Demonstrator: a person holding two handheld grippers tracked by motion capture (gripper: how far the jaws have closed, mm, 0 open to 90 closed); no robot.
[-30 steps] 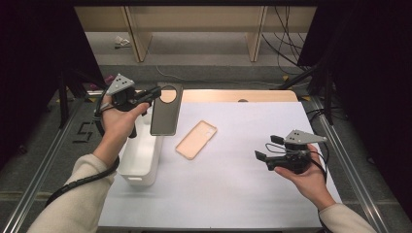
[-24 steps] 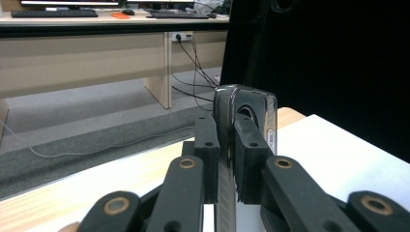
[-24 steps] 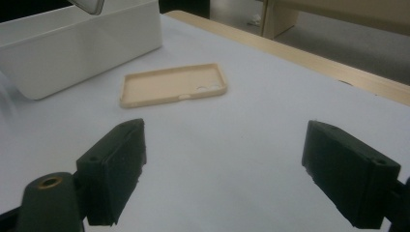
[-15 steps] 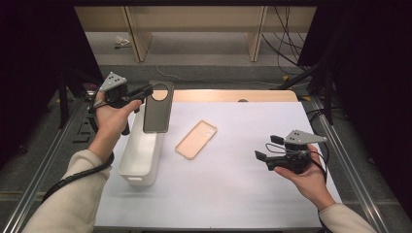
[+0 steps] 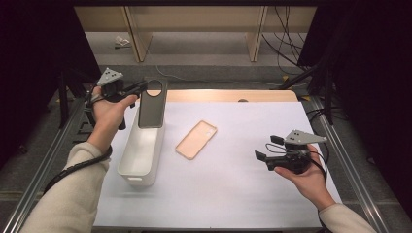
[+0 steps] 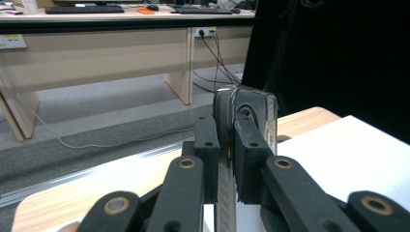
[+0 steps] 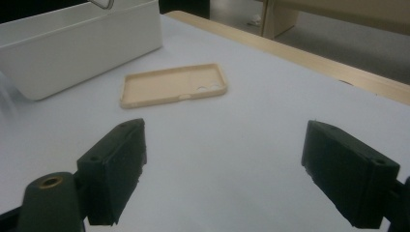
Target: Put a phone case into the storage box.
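White table [image 5: 233, 194] first, with a long white bin [image 5: 141, 153] near its left edge and a beige phone case [image 5: 196, 139] lying flat just beside it (open side up). The left gripper [image 5: 138, 87] is clamped on a dark phone case [image 5: 151, 104], held upright over the bin's far end. The right gripper [image 5: 262, 158] hovers wide open, well apart.

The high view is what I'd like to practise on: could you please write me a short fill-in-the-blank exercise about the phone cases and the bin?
1. The left gripper holds the dark case above the white ____.
2. The beige case lies flat on the ____ mat.
3. The right gripper has its jaws ____.
4. The bin stands to the ____ of the beige case.

Missing words: bin; white; open; left
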